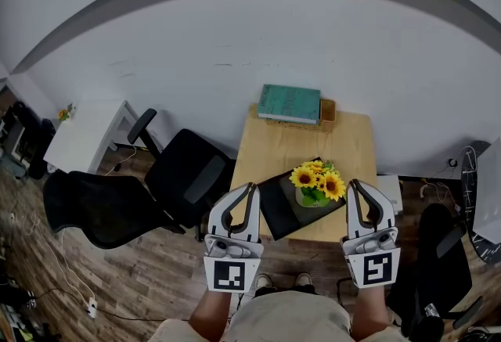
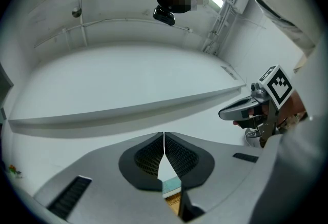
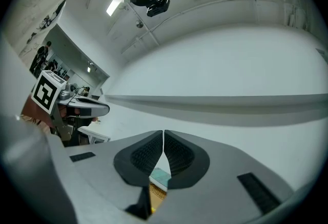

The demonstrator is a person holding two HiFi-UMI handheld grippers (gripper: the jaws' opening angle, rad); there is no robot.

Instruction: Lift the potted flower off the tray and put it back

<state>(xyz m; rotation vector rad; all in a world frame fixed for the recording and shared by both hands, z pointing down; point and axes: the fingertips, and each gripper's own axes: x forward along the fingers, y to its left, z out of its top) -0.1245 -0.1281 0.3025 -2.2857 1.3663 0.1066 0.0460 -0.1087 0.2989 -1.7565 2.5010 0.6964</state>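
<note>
A potted flower, yellow sunflowers in a pale green pot, stands on a black tray at the near edge of a small wooden table. My left gripper is held up at the tray's left, shut and empty. To the right of the flowers my right gripper is raised too, shut with nothing in it. Both point slightly upward at the white wall. In the left gripper view the jaws meet tip to tip, with the right gripper alongside. The right gripper view shows its jaws closed.
A teal book lies on a wooden box at the table's far edge. A black office chair stands left of the table, a white desk beyond it. Another dark chair is at the right. The floor is wood.
</note>
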